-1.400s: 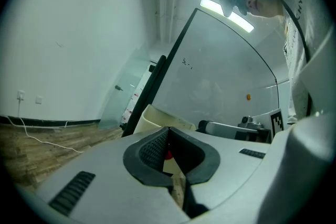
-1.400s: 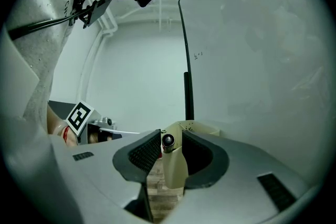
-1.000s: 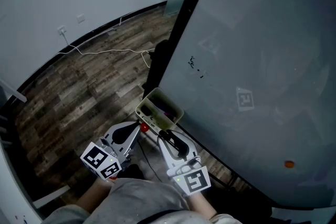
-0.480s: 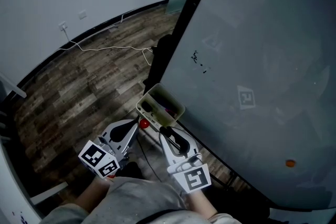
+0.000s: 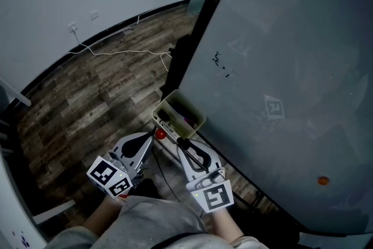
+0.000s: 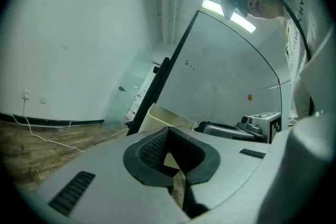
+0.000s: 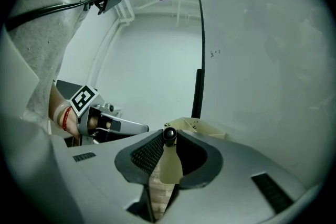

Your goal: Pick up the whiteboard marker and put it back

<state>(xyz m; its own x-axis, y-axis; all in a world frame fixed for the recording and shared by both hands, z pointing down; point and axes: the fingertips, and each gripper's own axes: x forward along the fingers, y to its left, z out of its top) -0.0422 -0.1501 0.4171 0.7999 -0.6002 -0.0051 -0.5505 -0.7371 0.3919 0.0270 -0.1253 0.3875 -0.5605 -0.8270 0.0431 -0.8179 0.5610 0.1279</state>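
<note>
The whiteboard marker (image 7: 169,135) shows end-on as a small black round tip between the tips of my right gripper (image 7: 169,137). Those jaws have just been closing, and the pads now press on it. In the head view the right gripper (image 5: 182,143) points at the cream tray (image 5: 182,108) fixed to the lower edge of the whiteboard (image 5: 280,67). To its left, my left gripper (image 5: 152,140) is level and also aimed at the tray. In its own view the left gripper (image 6: 168,131) has its tips together with nothing seen between them.
A small red round thing (image 5: 158,134) sits by the left gripper's tip, near the tray's front corner. The board's black frame (image 5: 201,26) runs up beside the tray. A white cable (image 5: 122,54) trails over the wood floor (image 5: 87,108) to a wall socket (image 5: 73,27).
Both grippers stay by the tray with almost no shift. In the head view the right gripper's fingers look slightly closer together than one second ago.
</note>
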